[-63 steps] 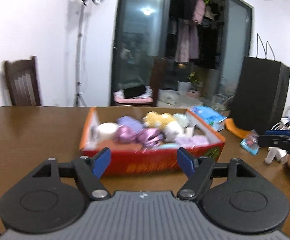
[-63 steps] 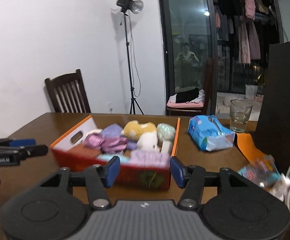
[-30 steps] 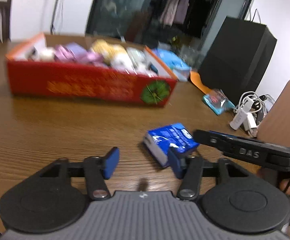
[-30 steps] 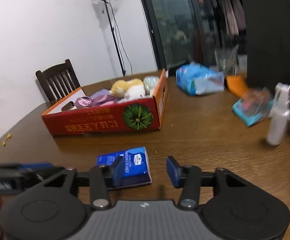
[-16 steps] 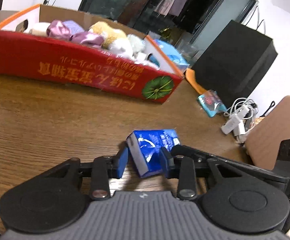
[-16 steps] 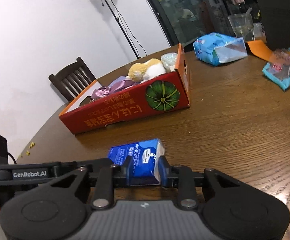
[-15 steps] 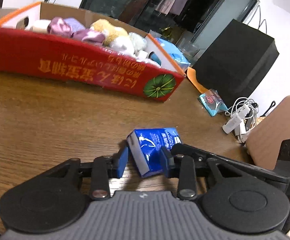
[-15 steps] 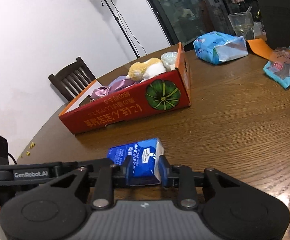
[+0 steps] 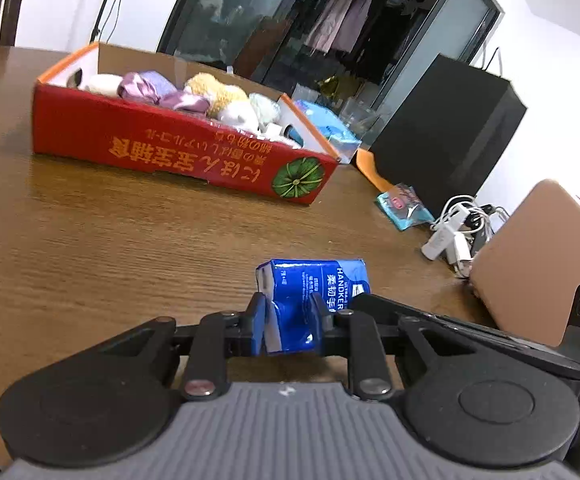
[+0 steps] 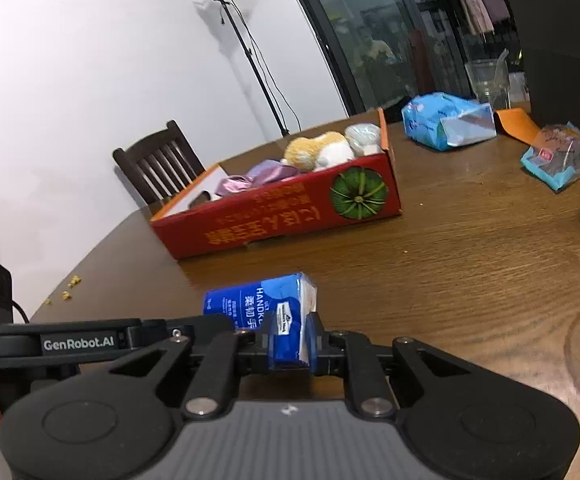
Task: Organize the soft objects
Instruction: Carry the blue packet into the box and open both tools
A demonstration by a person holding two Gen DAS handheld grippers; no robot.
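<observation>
A blue pack of paper handkerchiefs (image 9: 314, 284) lies near the front of the wooden table; it also shows in the right wrist view (image 10: 265, 304). My left gripper (image 9: 290, 326) is shut on its near left end. My right gripper (image 10: 290, 342) is shut on its other end, so both hold the same pack from opposite sides. Behind it stands a red cardboard box (image 9: 177, 152) with a pumpkin print (image 10: 281, 216), filled with plush toys and purple satin pieces.
A light blue tissue bag (image 10: 448, 120), a glass (image 10: 486, 80), a teal snack packet (image 10: 556, 156), an orange card and a black bag (image 9: 446, 144) stand behind the box. White chargers and cables (image 9: 456, 228) lie right. A dark chair (image 10: 161, 164) stands at the far side.
Both grippers came down from the box to the blue pack and closed on its two ends. In the last half second the pack has risen a little, its end squeezed.
</observation>
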